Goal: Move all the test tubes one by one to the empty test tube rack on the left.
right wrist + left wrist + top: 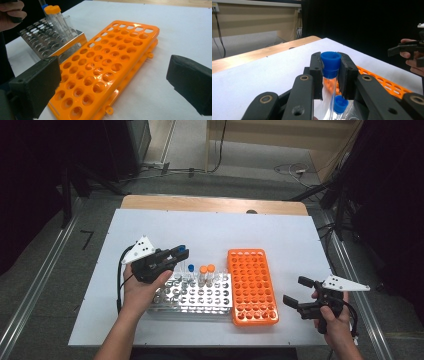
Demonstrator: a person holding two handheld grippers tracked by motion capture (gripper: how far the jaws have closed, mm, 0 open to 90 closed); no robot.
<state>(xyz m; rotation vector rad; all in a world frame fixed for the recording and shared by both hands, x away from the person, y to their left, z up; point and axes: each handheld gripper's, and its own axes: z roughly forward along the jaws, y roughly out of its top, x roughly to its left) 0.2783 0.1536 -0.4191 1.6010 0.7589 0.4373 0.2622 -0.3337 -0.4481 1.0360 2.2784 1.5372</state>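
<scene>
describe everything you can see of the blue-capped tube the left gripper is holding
The tube is a clear, plastic-looking cylinder topped by a blue screw cap. It stands roughly upright, clamped just below and around the cap between the black jaws of the left gripper, lifted above the metal rack. Its lower end is hidden.

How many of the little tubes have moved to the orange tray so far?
None yet: the orange plastic rack has no tubes in its holes. The left tongs are shut on a blue-capped clear tube above the shiny metal rack. One blue-capped and two orange-capped tubes wait there. The right tongs hang open.
</scene>
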